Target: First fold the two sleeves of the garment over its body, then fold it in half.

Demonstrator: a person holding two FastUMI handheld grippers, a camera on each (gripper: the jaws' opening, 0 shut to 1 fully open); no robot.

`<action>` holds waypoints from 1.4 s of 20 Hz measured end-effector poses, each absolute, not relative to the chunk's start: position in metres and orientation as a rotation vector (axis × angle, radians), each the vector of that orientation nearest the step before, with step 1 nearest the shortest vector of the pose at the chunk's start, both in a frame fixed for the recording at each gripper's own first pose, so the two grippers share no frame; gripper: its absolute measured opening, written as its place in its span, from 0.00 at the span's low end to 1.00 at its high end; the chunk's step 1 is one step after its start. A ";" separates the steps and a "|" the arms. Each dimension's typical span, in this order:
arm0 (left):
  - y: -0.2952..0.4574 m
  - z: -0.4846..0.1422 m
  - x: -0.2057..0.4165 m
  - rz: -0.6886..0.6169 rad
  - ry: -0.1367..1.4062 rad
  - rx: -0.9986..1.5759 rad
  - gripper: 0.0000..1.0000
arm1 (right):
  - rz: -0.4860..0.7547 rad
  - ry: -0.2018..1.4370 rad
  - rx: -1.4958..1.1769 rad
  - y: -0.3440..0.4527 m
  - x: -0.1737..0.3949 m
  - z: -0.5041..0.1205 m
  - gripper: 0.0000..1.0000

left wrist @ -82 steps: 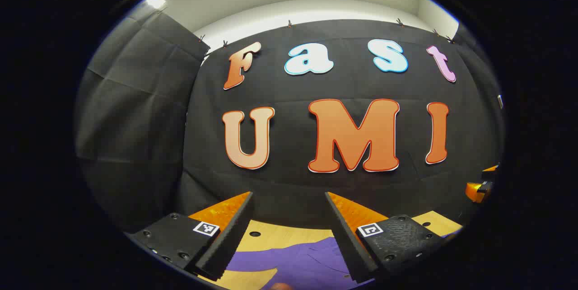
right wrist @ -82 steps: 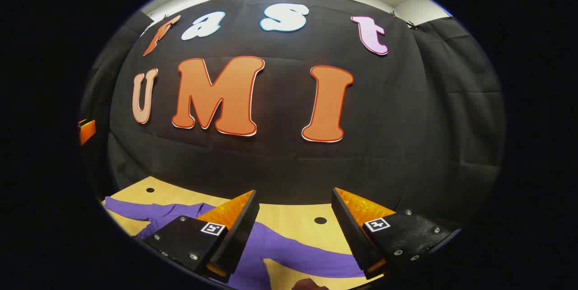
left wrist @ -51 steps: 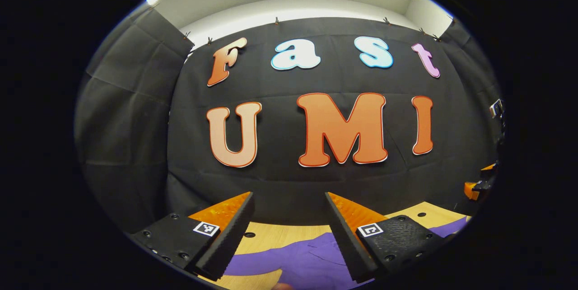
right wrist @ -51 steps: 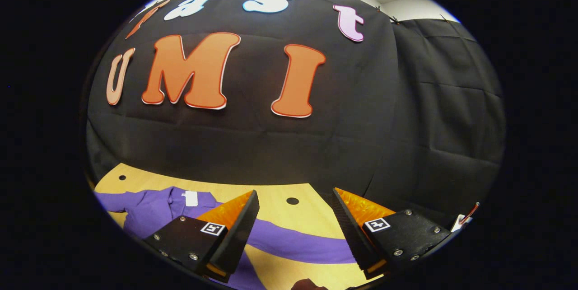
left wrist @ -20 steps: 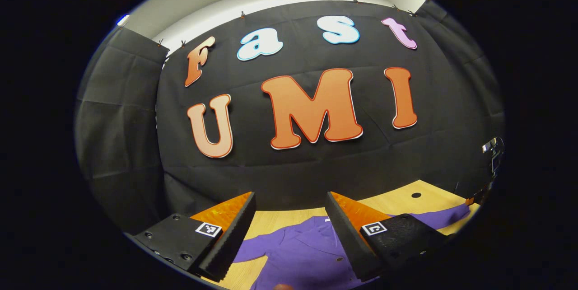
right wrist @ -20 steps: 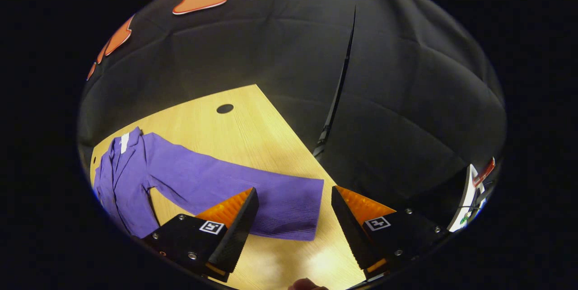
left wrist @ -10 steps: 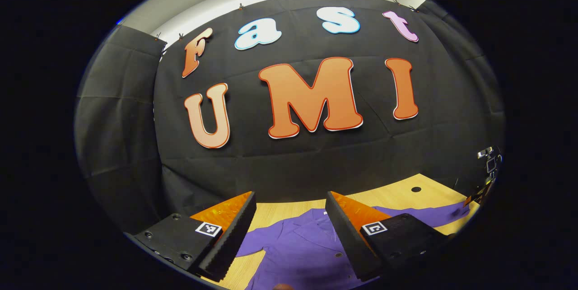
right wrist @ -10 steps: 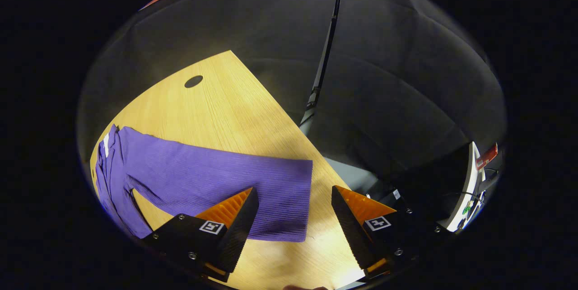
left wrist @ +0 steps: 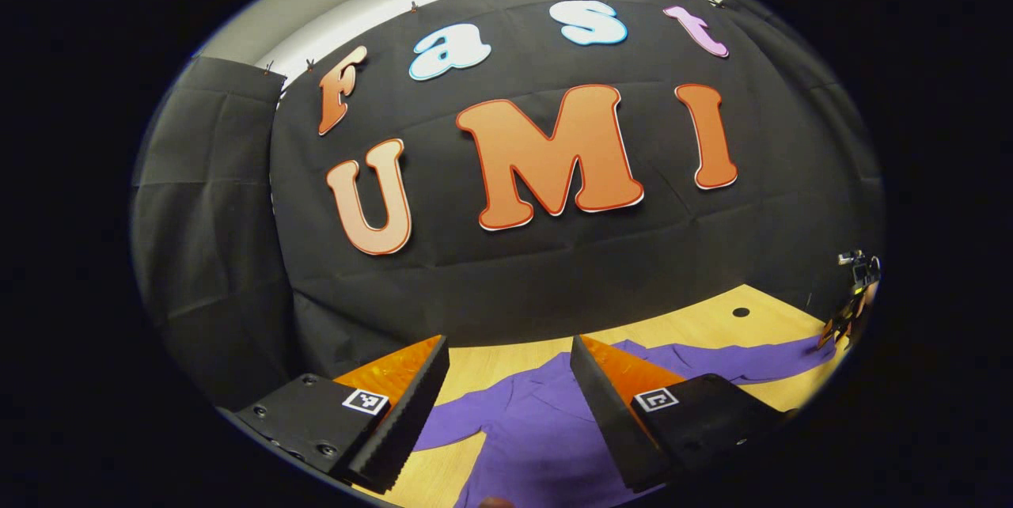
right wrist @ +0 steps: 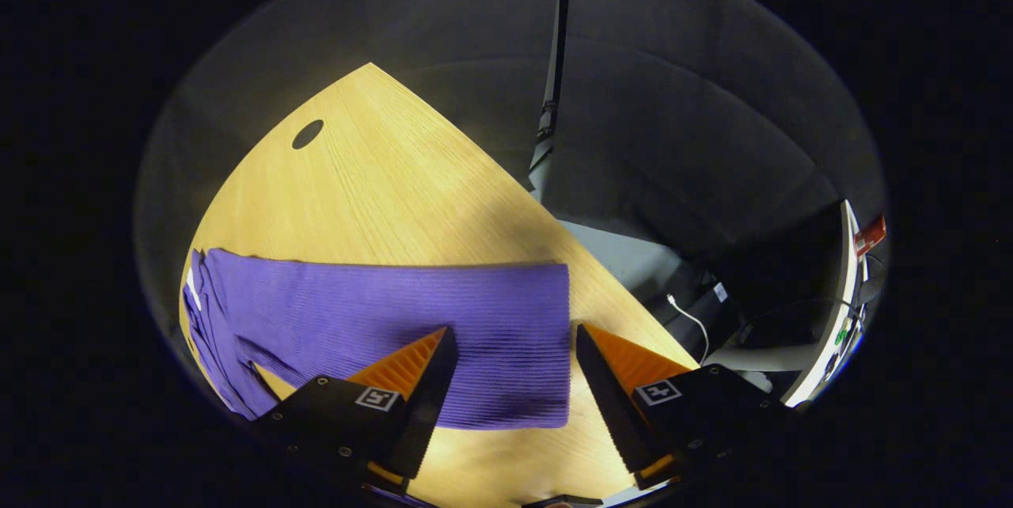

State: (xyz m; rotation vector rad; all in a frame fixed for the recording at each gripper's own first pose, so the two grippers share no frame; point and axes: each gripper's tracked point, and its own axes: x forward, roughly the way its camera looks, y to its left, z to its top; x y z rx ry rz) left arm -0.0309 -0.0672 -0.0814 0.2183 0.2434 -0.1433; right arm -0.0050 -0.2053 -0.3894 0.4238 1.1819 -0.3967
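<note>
Item: purple garment (left wrist: 546,421) spread flat on our wooden table (right wrist: 396,191), sleeve (right wrist: 443,326) stretched toward the table's edge | Right gripper (right wrist: 510,365): we tilt it down over the sleeve's cuff, fingers spread, grasping nothing | Left gripper (left wrist: 506,381): we hold it level above the garment's body, fingers apart, empty.

**Purple garment spread flat**

The purple ribbed garment (right wrist: 380,310) lies flat on the table, unfolded. In the right gripper view one long sleeve (right wrist: 475,334) stretches straight out sideways, its cuff end squared off near the table's edge. In the left gripper view the garment's body (left wrist: 530,421) shows buttons, both sleeves still out.
</note>
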 end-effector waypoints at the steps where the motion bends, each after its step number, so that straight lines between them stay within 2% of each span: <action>1: -0.064 -0.083 -0.032 -0.138 0.250 0.219 0.96 | -0.388 1.208 0.419 -0.198 -0.010 -0.393 0.86; 2: -0.062 -0.084 -0.032 -0.134 0.255 0.217 0.96 | -0.381 1.193 0.404 -0.195 -0.005 -0.391 0.83; 5: -0.056 -0.084 -0.032 -0.132 0.258 0.222 0.97 | -0.369 1.186 0.413 -0.184 0.000 -0.388 0.31; 7: -0.051 -0.080 -0.032 -0.135 0.247 0.227 1.00 | -0.369 1.192 0.477 -0.177 0.001 -0.387 0.10; 8: -0.049 -0.078 -0.031 -0.136 0.241 0.230 1.00 | -0.343 1.193 0.535 -0.168 0.001 -0.382 0.07; 9: -0.046 -0.077 -0.030 -0.136 0.236 0.232 0.96 | -0.316 1.182 0.591 -0.157 0.005 -0.375 0.04; 18: -0.007 -0.078 -0.017 -0.147 0.232 0.171 0.96 | -0.220 1.057 0.571 -0.124 0.009 -0.283 0.03; 28: 0.059 -0.091 0.000 -0.127 0.239 0.132 0.96 | -0.071 0.922 0.493 -0.032 0.033 -0.174 0.03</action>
